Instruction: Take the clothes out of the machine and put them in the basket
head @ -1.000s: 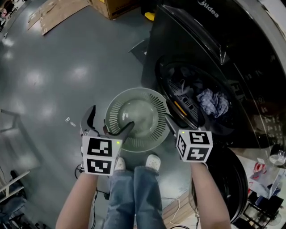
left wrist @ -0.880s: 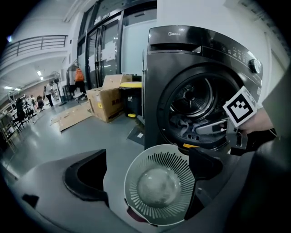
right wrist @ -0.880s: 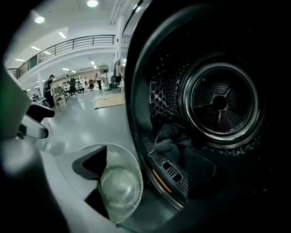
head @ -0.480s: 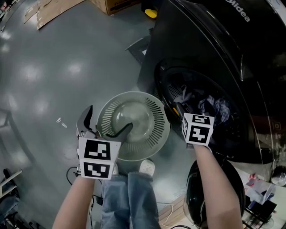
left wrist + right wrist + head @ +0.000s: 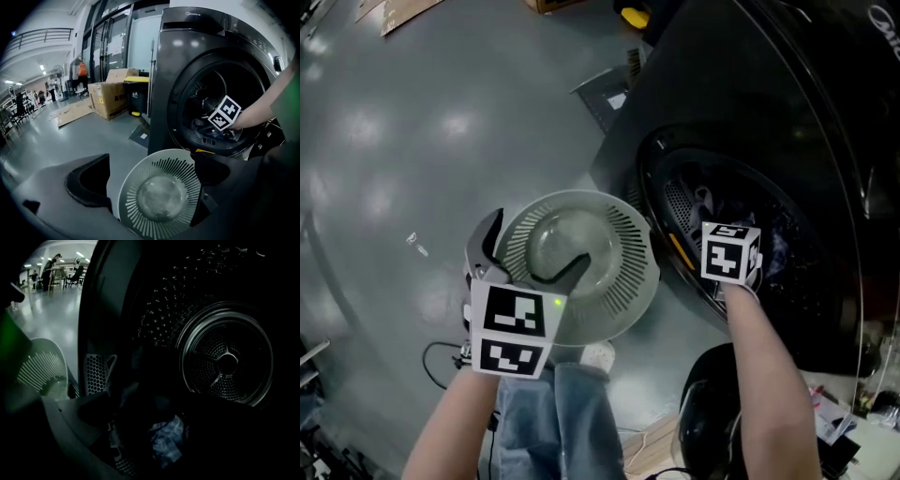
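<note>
Dimly, clothes (image 5: 166, 442) lie untouched between the right tool's (image 5: 157, 420) jaws, just narrowed.

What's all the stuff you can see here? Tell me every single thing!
washing machine: one, black, on the right, door open
clothes: small heap, one piece blue-and-white checked, in the drum
basket: one, pale green, round, empty, on the floor before the machine
cardboard box: one, brown, on the floor beyond the machine
flat cardboard: one sheet, brown, beside the box
cable: one, dark, by the person's feet
floor: grey, shiny
legs: blue jeans, one light shoe showing
left gripper: jaws apart over the basket's rim
right gripper: inside the drum, jaws just closed a little but apart, checked piece between them, not gripped
</note>
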`<state>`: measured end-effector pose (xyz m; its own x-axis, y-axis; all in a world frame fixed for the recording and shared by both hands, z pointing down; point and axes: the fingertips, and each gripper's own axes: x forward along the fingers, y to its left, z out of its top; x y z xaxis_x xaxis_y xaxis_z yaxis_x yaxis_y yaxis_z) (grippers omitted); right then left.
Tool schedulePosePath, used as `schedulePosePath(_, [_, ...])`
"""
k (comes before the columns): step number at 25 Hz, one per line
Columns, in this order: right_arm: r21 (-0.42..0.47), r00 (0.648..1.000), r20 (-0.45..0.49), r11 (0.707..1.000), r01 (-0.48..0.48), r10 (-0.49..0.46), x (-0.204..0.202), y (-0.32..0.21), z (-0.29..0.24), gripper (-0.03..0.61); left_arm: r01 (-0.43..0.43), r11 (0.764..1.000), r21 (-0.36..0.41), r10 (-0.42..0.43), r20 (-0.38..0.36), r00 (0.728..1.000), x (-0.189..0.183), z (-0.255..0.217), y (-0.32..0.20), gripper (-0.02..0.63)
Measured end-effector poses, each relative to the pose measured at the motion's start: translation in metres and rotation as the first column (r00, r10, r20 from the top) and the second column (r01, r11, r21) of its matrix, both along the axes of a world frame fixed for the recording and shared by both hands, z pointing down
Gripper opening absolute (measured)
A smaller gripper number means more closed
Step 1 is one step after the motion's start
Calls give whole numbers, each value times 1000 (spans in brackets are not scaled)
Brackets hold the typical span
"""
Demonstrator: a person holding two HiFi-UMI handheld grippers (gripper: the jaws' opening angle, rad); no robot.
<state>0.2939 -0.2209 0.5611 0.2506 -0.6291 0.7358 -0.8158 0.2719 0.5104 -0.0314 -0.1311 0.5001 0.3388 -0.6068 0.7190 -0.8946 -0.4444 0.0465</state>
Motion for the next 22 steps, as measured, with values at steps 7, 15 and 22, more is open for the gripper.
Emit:
schedulePosePath(7, [-29,999,26,999,-35,35,24,-19,23,471,6,1000,-18,-6,-11,1000,9,19,0,566])
schedulePosePath(15, [-161,977,190,985,-66,97,34,-23,64,388,19,1000,-16,-20,-12,1000,13,32,-5,566])
schedulePosePath(22, [-167,996,-71,985,45,-57,19,-13,51,97,22,999,-23,-22,-22,1000,13,30,-5,566])
